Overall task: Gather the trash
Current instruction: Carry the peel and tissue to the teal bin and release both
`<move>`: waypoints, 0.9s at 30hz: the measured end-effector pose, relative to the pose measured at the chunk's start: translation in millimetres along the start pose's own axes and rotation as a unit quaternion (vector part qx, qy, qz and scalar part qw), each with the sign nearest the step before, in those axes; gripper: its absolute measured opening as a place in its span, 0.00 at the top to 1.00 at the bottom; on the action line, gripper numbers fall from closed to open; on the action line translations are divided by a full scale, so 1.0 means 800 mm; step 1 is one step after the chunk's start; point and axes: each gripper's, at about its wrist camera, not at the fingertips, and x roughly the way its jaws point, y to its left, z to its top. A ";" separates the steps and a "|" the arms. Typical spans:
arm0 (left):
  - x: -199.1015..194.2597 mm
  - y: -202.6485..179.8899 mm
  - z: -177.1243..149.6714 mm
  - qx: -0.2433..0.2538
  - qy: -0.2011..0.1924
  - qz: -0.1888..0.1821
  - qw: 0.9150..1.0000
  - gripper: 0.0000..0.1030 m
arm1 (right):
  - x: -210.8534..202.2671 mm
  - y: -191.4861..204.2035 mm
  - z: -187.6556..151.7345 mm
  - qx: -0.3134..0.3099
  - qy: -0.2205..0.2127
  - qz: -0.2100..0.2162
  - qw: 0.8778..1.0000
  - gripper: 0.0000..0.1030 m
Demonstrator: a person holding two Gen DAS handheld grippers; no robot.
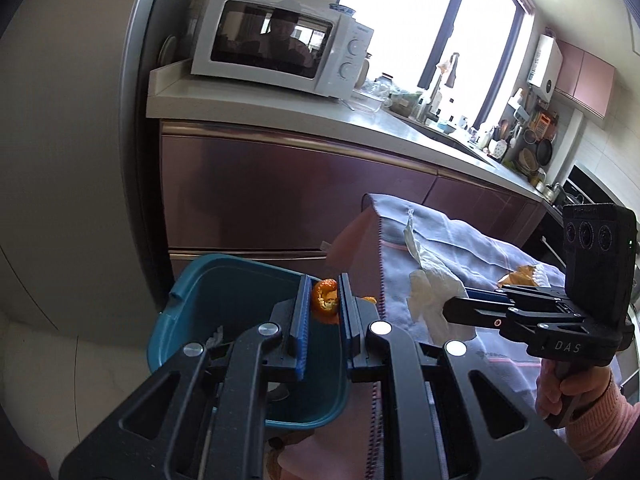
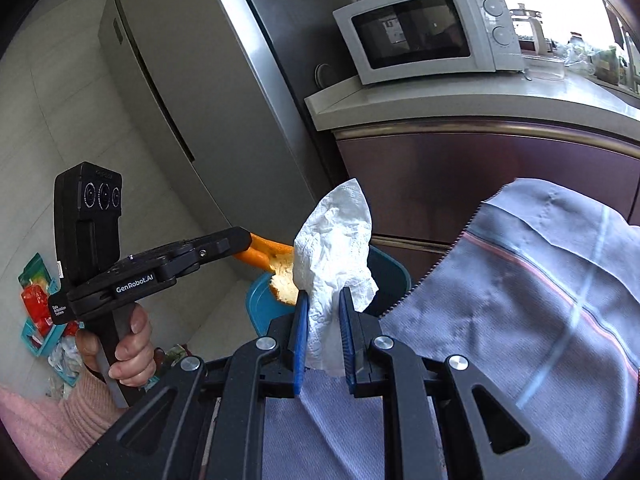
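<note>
My left gripper [image 1: 325,294] is shut on a curled piece of orange peel [image 1: 325,301] and hangs over the open teal bin [image 1: 224,300], which stands on the floor beside the table. The right wrist view shows that same gripper [image 2: 246,245] with the peel [image 2: 269,257] sticking out above the bin [image 2: 262,306]. My right gripper [image 2: 325,312] is shut on a crumpled white tissue [image 2: 336,236] at the table's edge, close to the bin. From the left wrist view, the right gripper [image 1: 450,305] and the tissue [image 1: 430,284] sit over the grey-purple tablecloth [image 1: 472,236].
Another piece of orange peel [image 1: 520,274] lies on the tablecloth behind the right gripper. A white microwave [image 1: 276,46] sits on the counter above purple cabinets. A tall steel fridge [image 2: 180,80] stands to the left. Colourful packets [image 2: 40,308] litter the floor.
</note>
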 end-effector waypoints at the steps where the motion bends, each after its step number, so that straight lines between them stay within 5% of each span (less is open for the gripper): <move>1: 0.003 0.008 0.000 -0.003 0.002 0.006 1.000 0.87 | 0.009 0.002 0.003 -0.003 0.006 0.000 1.000 0.86; 17: 0.086 0.063 -0.018 -0.036 0.058 0.051 0.996 0.86 | 0.123 -0.009 0.012 0.004 0.101 -0.024 0.995 0.84; 27: 0.135 0.063 -0.036 -0.038 0.095 0.053 0.993 0.85 | 0.137 -0.020 0.010 0.019 0.122 -0.041 0.992 0.78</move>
